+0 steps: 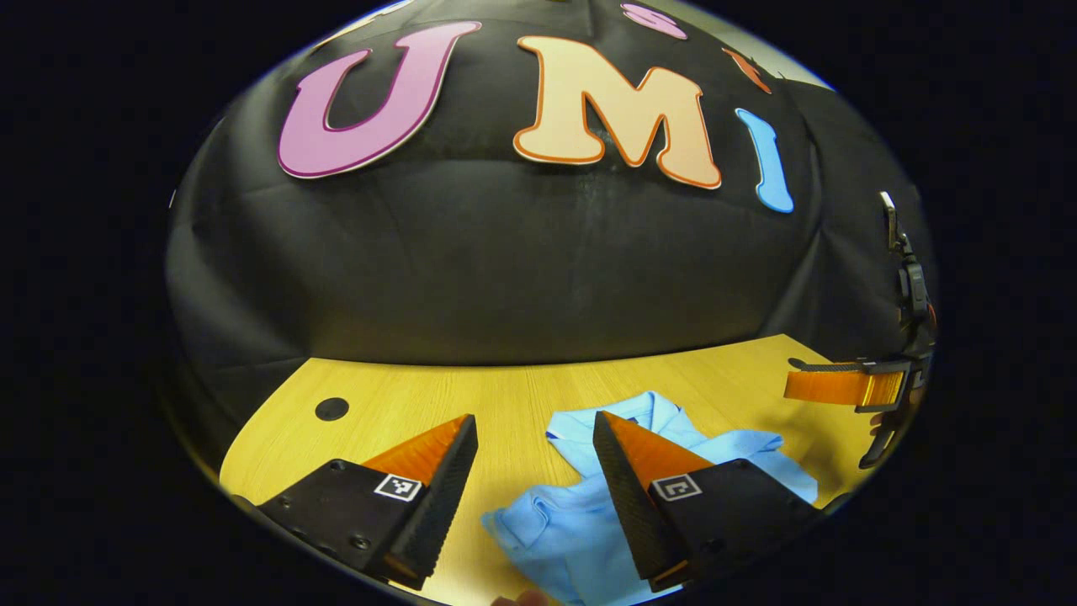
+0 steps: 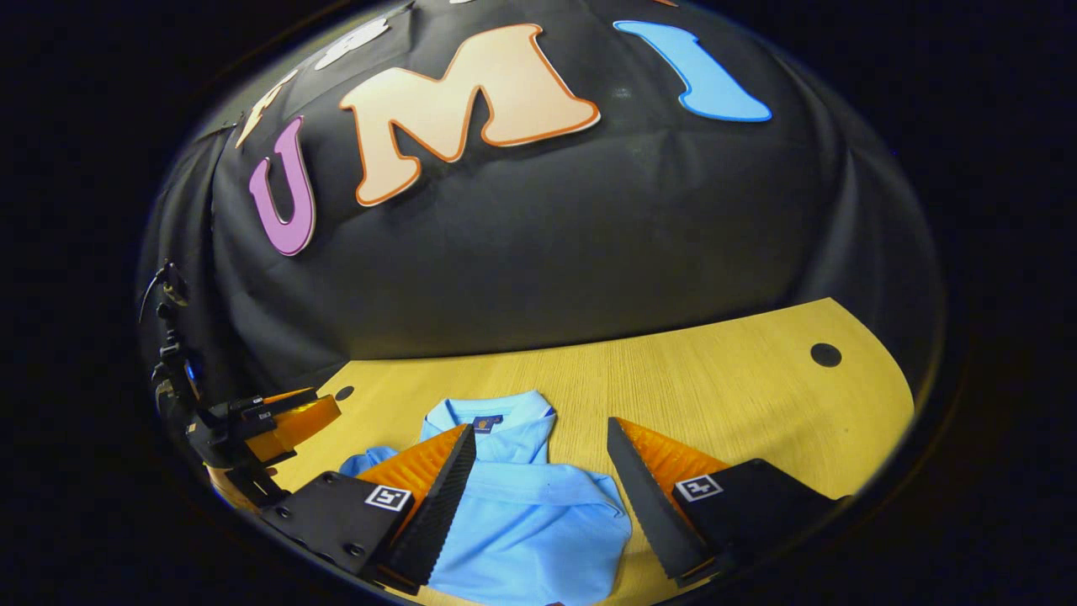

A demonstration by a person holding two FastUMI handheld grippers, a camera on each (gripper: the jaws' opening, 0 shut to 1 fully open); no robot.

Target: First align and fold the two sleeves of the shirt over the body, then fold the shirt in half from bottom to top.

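Flat on the wooden surface (image 2: pixel 715 370) lies the light blue shirt (image 2: pixel 530 513), collar (image 2: pixel 488 414) toward the black cloth wall (image 2: pixel 538 252) and a small dark tag inside the neck. In the right gripper view its body looks smooth, with one sleeve bunched out beyond the left edge. In the left gripper view the shirt (image 1: pixel 572 530) looks more rumpled, a folded sleeve near the bottom. The right claw (image 2: pixel 538 446) hangs above the shirt with its jaws spread wide and nothing between them. The left claw (image 1: pixel 534 433) is likewise wide open and empty, one finger over bare wood, the other over the cloth. Each claw also appears at the edge of the other's view. A dark round hole (image 2: pixel 825 354) sits in the surface near its far right corner, and another (image 1: pixel 331 409) near the far left
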